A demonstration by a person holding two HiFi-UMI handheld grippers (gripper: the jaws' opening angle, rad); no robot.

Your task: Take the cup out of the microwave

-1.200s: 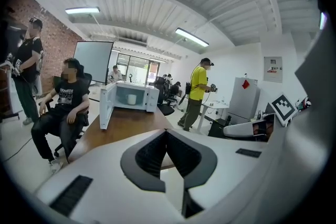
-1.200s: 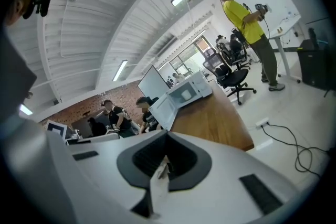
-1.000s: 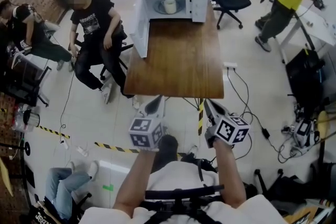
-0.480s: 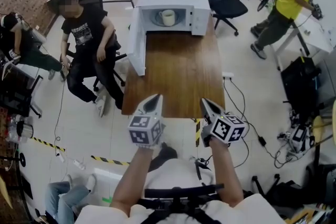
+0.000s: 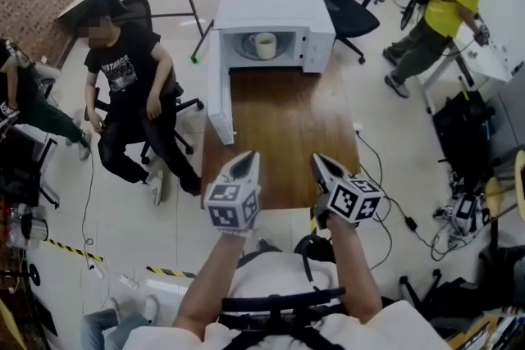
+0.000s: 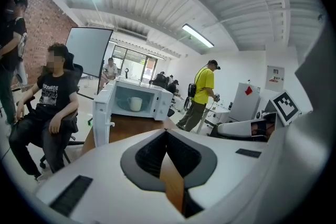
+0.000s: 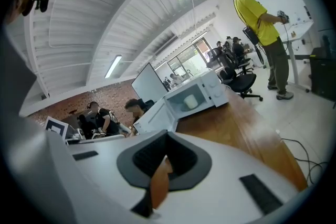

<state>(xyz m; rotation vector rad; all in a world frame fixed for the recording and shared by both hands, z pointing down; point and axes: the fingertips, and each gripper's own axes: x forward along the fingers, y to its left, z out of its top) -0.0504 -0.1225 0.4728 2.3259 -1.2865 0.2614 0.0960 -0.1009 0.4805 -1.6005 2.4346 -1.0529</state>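
A white cup (image 5: 265, 45) stands on the turntable inside a white microwave (image 5: 275, 11) at the far end of a long wooden table (image 5: 283, 123). The microwave door (image 5: 216, 94) hangs open to the left. My left gripper (image 5: 244, 161) and right gripper (image 5: 322, 165) are side by side over the table's near end, far short of the microwave. Both are shut with nothing in them. The cup (image 6: 135, 104) shows in the left gripper view beyond the shut left gripper (image 6: 167, 132). In the right gripper view the cup (image 7: 190, 103) is past the shut right gripper (image 7: 167, 135).
A person in black (image 5: 123, 82) sits on a chair left of the table, close to the open door. A person in yellow (image 5: 449, 0) stands at the far right. An office chair (image 5: 349, 0) is right of the microwave. Cables (image 5: 394, 193) trail over the floor at the right.
Both grippers have moved forward together, from the floor short of the table to over its near end. The microwave and cup appear closer. The jaws stayed shut.
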